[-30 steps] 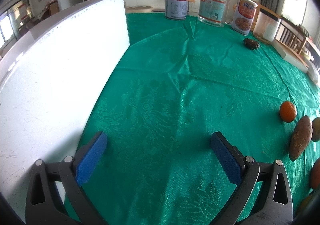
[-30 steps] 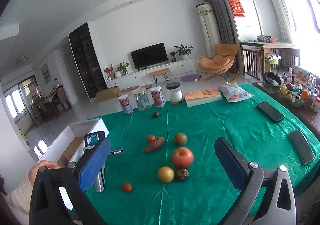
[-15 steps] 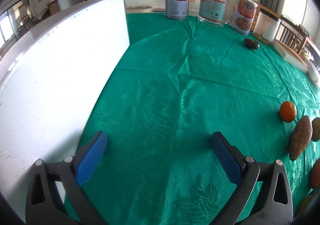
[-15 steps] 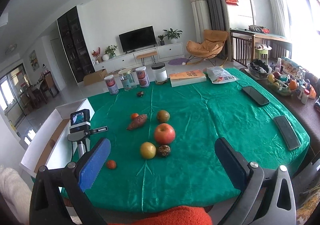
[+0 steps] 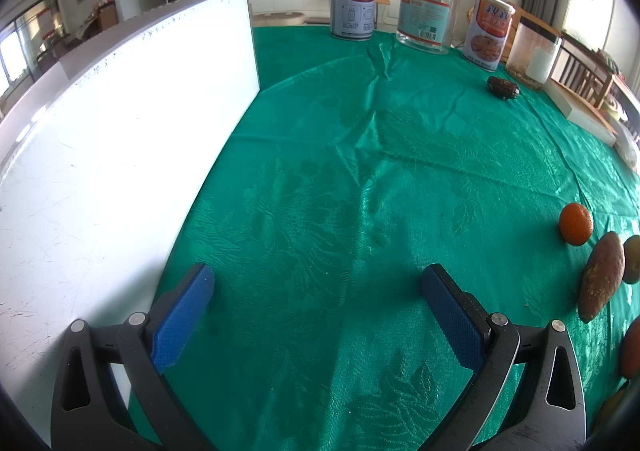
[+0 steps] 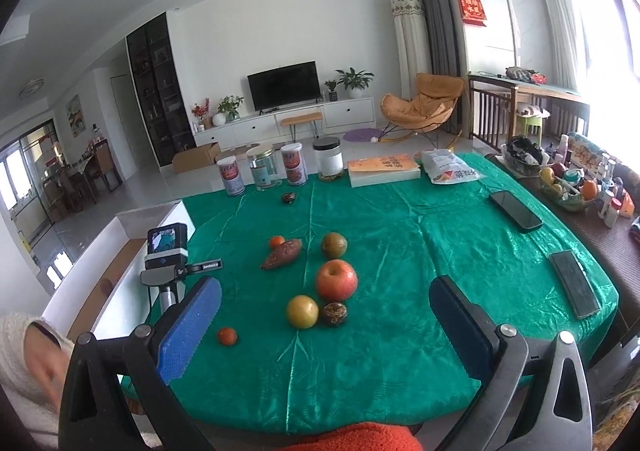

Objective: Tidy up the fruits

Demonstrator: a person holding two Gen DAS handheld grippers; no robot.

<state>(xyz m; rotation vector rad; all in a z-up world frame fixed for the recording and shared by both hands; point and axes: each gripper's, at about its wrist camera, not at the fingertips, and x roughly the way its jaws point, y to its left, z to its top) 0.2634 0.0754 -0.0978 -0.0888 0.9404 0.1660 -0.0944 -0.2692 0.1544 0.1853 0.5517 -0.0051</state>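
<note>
The left claw (image 5: 318, 303) has not moved, spread wide and empty, low over the table (image 5: 360, 179) beside the white box (image 5: 120, 155). The right claw (image 6: 325, 317), also spread and empty, has tipped slightly upward above the near edge; the apple (image 6: 336, 279) and other fruits lie mid-table as before.

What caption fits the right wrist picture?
Open right gripper held high over a green tablecloth with a red apple, sweet potato and small oranges scattered.

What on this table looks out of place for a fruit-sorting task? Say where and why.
The sweet potato lies among the loose fruit beside the small orange; it is a root vegetable. One dark item sits apart near the tins. Nothing is spilled.
</note>
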